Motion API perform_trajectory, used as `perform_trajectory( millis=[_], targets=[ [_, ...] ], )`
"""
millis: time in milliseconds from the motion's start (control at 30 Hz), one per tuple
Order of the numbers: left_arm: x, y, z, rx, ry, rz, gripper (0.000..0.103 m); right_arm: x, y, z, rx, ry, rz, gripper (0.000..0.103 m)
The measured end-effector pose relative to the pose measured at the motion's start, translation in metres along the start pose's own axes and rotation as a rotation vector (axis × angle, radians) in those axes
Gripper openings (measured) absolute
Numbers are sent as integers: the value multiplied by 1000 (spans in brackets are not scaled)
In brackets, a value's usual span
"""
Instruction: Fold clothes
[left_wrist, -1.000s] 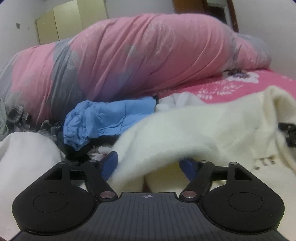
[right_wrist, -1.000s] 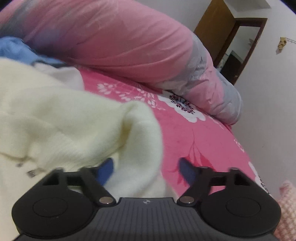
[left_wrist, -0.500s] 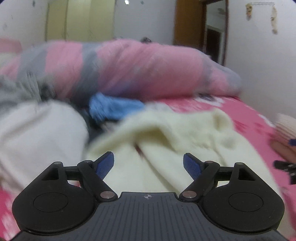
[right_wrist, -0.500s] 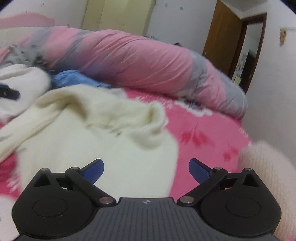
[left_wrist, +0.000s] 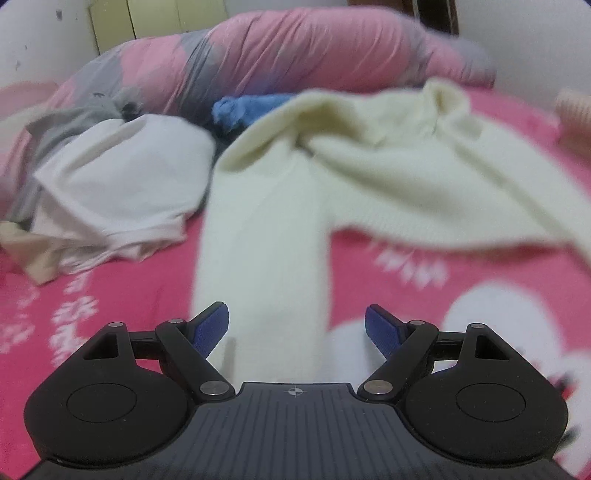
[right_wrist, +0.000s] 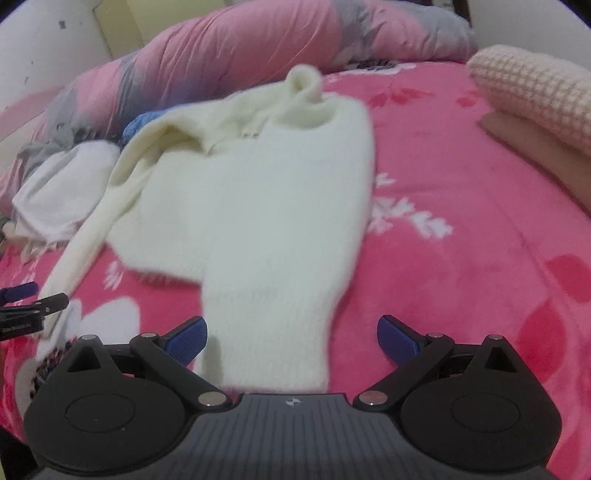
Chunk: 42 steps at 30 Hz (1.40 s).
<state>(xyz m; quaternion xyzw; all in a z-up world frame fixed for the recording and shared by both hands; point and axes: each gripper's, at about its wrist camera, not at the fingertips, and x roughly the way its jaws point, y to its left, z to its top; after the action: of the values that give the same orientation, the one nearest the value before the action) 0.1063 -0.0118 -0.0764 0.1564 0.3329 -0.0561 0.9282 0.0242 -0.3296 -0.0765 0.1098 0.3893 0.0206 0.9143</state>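
A cream knit sweater (left_wrist: 388, 177) lies spread on the pink floral bed, its collar at the far end. One sleeve (left_wrist: 262, 240) runs straight toward my left gripper (left_wrist: 295, 317), and its end lies between the blue pads (left_wrist: 212, 326), which stand apart from it. My right gripper (right_wrist: 291, 325) is wide open over the sweater's (right_wrist: 251, 192) near end. The fabric passes between its pads (right_wrist: 397, 338) without being pressed. In the right wrist view the left gripper (right_wrist: 22, 299) shows at the left edge, by the end of the other sleeve (right_wrist: 85, 240).
A pile of white garments (left_wrist: 122, 184), a grey one (left_wrist: 66, 125) and a blue one (left_wrist: 251, 107) lie to the left and behind. A rolled pink and grey duvet (left_wrist: 295, 48) runs along the far side. A peach waffle blanket (right_wrist: 532, 96) lies at the right.
Both grippers have drawn back across the bed, away from the duvet. The sweater, bunched up close a second ago, now lies stretched out with its sleeves trailing toward them. The right jaws stand wider.
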Motion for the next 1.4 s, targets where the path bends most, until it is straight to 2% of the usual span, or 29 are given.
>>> perform_trajectory(
  millis=[67,133,167,200,233,267,333,400,433,500,567,633,667,700,733,800,1000,1100,1167,1233,1267,1333,1400],
  targets=[
    [3,7,-5,-18,3,7,75,4,8,-1,-65,-18,-47,88],
    [5,14,-8,-48,2,3,61,5,13,-1,-113,-33,-79,71],
    [4,17,-9,-69,-1,-3,48,3,14,0,-119,-36,-83,54],
    [3,20,-9,-90,-4,-9,29,0,14,2,-113,-37,-83,44],
    [1,23,-9,-99,-11,2,19,-4,12,3,-102,-36,-79,29],
    [-1,25,-8,-107,-18,15,11,-9,10,5,-85,-39,-73,18],
    [-9,38,-1,-148,-50,22,9,-21,2,10,-39,-61,-60,10],
    [-17,51,6,-190,-83,27,8,-35,-7,16,-5,-103,-55,9],
    [-23,60,14,-201,-120,55,8,-41,-12,19,14,-124,-50,9],
    [-35,89,37,-243,-230,167,8,-52,-21,26,49,-162,-42,9],
    [-40,127,58,-370,-328,310,10,-56,-28,33,78,-180,-47,9],
    [-38,162,75,-484,-404,473,20,-56,-32,36,92,-186,-52,9],
    [-28,171,78,-499,-382,549,29,-54,-34,36,100,-186,-51,9],
    [-18,179,82,-509,-352,622,30,-52,-36,36,108,-182,-50,9],
    [-10,182,81,-530,-313,644,30,-50,-36,36,115,-179,-48,9],
    [-6,178,67,-557,-286,562,34,-48,-37,36,122,-176,-45,8],
    [-19,122,21,-504,-246,298,55,-44,-37,49,149,-158,20,8],
    [-23,104,10,-515,-213,149,57,-40,-43,88,155,-140,65,7],
    [-25,93,3,-523,-189,53,57,-47,-53,132,163,-190,58,6],
    [-26,88,-3,-521,-180,5,57,-64,-63,185,178,-298,18,6],
    [-27,87,-7,-531,-181,5,57,-73,-69,210,192,-368,-17,6],
    [-27,89,-14,-567,-168,-15,57,-92,-83,255,237,-535,-137,8],
    [-28,90,-20,-590,-156,-31,57,-93,-98,280,284,-592,-296,27]
  ],
)
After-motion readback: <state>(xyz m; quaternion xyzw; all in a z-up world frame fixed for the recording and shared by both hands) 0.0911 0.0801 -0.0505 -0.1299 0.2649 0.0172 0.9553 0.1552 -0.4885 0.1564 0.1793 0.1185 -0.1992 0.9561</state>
